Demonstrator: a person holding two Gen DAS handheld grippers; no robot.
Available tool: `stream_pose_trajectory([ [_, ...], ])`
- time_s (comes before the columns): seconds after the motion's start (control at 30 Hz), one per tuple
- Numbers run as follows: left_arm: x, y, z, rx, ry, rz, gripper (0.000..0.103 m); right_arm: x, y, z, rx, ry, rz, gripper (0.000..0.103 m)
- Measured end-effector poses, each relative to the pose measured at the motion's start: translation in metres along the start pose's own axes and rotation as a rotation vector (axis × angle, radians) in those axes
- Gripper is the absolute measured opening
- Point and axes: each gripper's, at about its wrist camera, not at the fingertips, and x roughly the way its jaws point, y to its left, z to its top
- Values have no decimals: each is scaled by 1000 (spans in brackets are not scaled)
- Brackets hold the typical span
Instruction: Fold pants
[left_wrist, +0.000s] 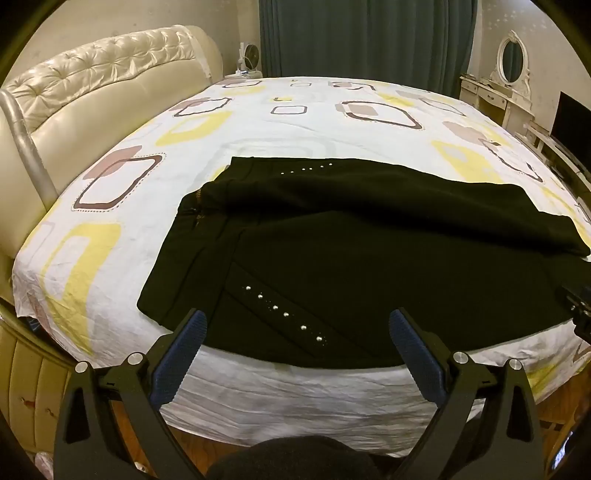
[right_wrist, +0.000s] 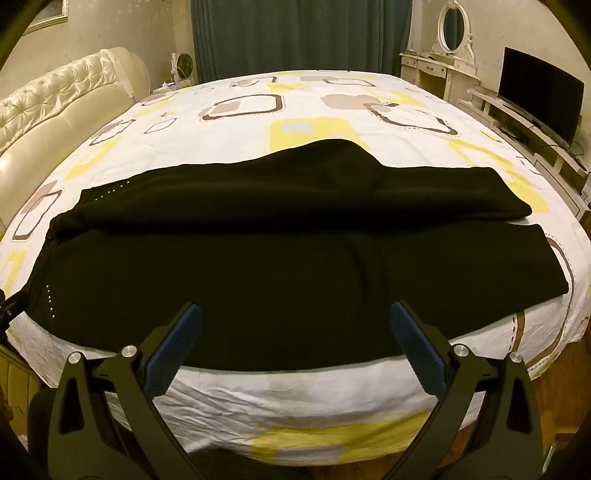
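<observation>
Black pants are lying flat along the near edge of the bed, spread left to right on the patterned sheet. Waistband end is sitting toward the headboard, legs are running off to the right. The far leg is lying partly over the near leg, bunching into a hump at mid-length. A row of silver studs is showing near the waist on the near leg.

Left tool is hovering over the waist end, jaws spread wide, nothing between them. Right tool is hovering over the near leg at mid-length, jaws likewise released and gripping nothing. Both are pointing down at the near hem line, blue pads not touching the fabric.
</observation>
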Motion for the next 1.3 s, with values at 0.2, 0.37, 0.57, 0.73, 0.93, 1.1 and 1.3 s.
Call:
stream_pose_trajectory([
  [0.2, 0, 0, 0, 1, 0, 1, 99, 1, 0, -1, 1, -1, 2, 101],
  [0.37, 0, 0, 0, -1, 1, 2, 99, 5, 3, -5, -1, 0, 0, 101],
  [0.57, 0, 0, 0, 0, 0, 1, 99, 5, 2, -3, 1, 2, -1, 101],
  [0.73, 0, 0, 0, 1, 0, 1, 99, 5, 1, -5, 2, -7, 3, 101],
  [0.93, 0, 0, 0, 1, 0, 1, 99, 6, 4, -2, 1, -1, 8, 101],
  [1.1, 0, 0, 0, 1, 1, 1, 99, 6, 5, -3, -5, 1, 1, 101],
  [1.3, -1, 0, 1, 1, 0, 1, 99, 6, 6, -3, -6, 7, -2, 101],
])
